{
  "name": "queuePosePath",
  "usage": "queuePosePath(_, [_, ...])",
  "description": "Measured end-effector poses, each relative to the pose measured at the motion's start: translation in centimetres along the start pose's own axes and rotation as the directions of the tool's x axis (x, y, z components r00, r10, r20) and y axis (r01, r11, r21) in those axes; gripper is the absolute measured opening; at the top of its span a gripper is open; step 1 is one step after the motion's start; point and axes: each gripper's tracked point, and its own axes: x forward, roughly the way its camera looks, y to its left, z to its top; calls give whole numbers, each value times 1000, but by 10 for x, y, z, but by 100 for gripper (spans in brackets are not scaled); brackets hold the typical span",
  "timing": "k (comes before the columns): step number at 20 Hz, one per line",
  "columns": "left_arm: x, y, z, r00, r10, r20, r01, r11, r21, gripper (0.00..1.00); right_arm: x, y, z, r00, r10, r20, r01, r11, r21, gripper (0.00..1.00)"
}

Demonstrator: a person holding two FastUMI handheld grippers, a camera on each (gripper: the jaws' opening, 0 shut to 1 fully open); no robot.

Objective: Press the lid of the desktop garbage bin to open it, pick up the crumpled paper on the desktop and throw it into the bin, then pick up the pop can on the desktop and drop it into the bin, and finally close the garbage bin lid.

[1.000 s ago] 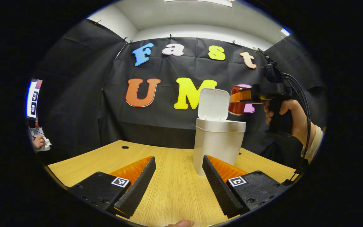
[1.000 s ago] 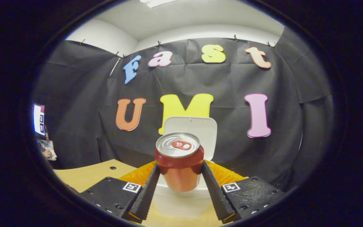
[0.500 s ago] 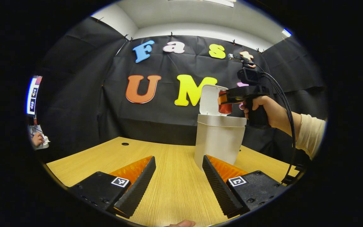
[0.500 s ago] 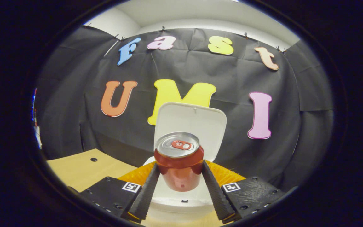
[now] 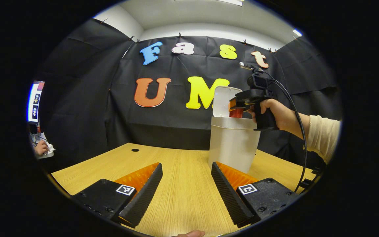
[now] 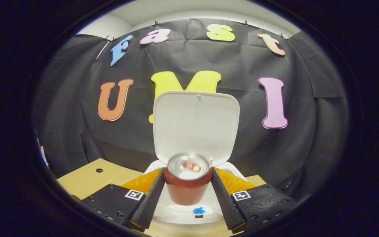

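Now my right gripper (image 6: 187, 189) is clamped on the pop can (image 6: 187, 179) above the open bin (image 5: 234, 143), its raised lid (image 6: 196, 126) just behind; my left gripper (image 5: 186, 187) is spread over bare wooden desk (image 5: 183, 197).

Red pop can (image 6: 187, 190), white bin (image 5: 234, 148), wood-grain desktop (image 5: 183, 184), perhaps a blue speck.

Bright ceiling lights (image 5: 232, 2) light the booth evenly, and the wooden table (image 5: 183, 171) carries only soft shadows. Fisheye distortion bends both views' edges. The pop can (image 6: 187, 179) is motion-blurred in the right gripper view.
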Motion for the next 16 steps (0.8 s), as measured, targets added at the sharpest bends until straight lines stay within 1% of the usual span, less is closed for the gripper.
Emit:
queuePosePath(4, [2,2,-5,1000,3,-13,-3,1000,9,98,-1,-3,8,1000,11,-1,-11,999,36,83])
queuePosePath(5, [0,2,-4,1000,5,-11,-5,1000,16,98,-2,-4,13,1000,7,1,-7,999,39,83])
queuePosePath(6, [-1,1,-4,1000,4,-7,-4,1000,20,98,-4,-7,20,1000,5,9,-6,999,38,87])
queuePosePath(9, [-4,4,-3,1000,9,-2,-9,1000,20,98,-7,-15,41,999,4,35,-6,999,45,87])
queuePosePath(11, [-4,1,-2,1000,3,-5,-3,1000,13,98,-9,-18,57,999,15,48,-18,998,55,92])
queuePosePath(12, [-5,0,-1,1000,0,-9,0,1000,15,98,-9,-21,68,998,15,62,-19,998,56,93])
queuePosePath(16, [-10,6,1,1000,10,-10,-10,999,38,98,-1,-22,114,993,26,118,-28,999,16,93])
